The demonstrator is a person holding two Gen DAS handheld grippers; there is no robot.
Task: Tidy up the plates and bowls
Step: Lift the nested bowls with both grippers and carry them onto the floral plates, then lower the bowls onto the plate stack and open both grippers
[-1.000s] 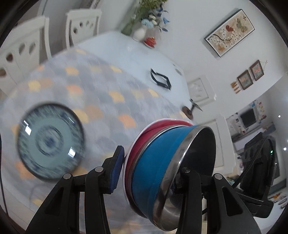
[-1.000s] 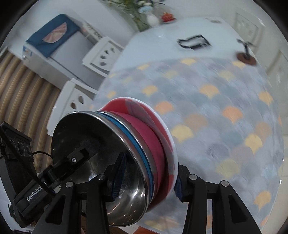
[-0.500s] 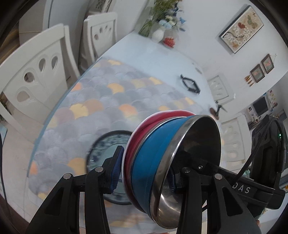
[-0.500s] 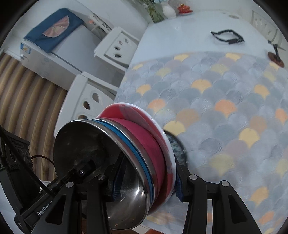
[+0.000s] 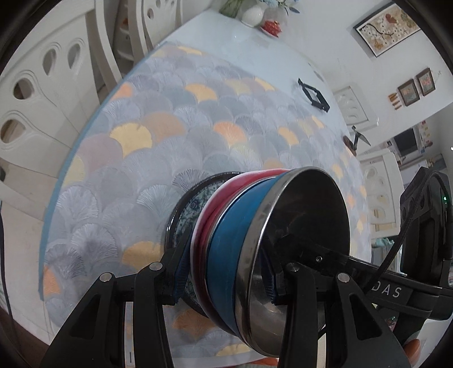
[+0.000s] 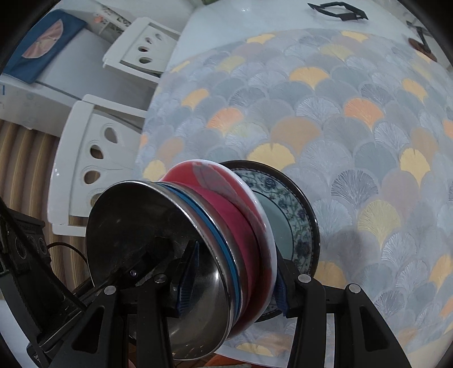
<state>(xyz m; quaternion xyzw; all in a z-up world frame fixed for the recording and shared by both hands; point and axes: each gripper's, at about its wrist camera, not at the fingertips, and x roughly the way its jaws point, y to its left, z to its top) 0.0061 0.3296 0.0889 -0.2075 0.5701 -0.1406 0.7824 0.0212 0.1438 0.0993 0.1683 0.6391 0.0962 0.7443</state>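
A nested stack, tipped on its side in both views, is made of a steel bowl (image 5: 305, 215), a blue bowl (image 5: 226, 246) and a red bowl (image 5: 206, 223) with a white rim. My left gripper (image 5: 226, 278) is shut on one side of the stack's rims. On the opposite side my right gripper (image 6: 235, 286) clamps the same steel bowl (image 6: 136, 226) and red bowl (image 6: 226, 209). Right under the stack a blue-and-white patterned plate (image 6: 286, 206) lies on the scale-patterned tablecloth (image 6: 354, 147). The stack covers much of the plate (image 5: 192, 203), and whether they touch is unclear.
White chairs (image 6: 93, 158) stand along the table's left edge (image 5: 85, 136). A black folded frame (image 5: 312, 94), a small dark stand (image 5: 354, 140) and a vase of flowers (image 5: 253, 12) sit at the far end of the table.
Both grippers have carried the stack across the table and down, so that it now hangs over the patterned plate. The plate, off to the left a second ago, now sits directly behind the stack.
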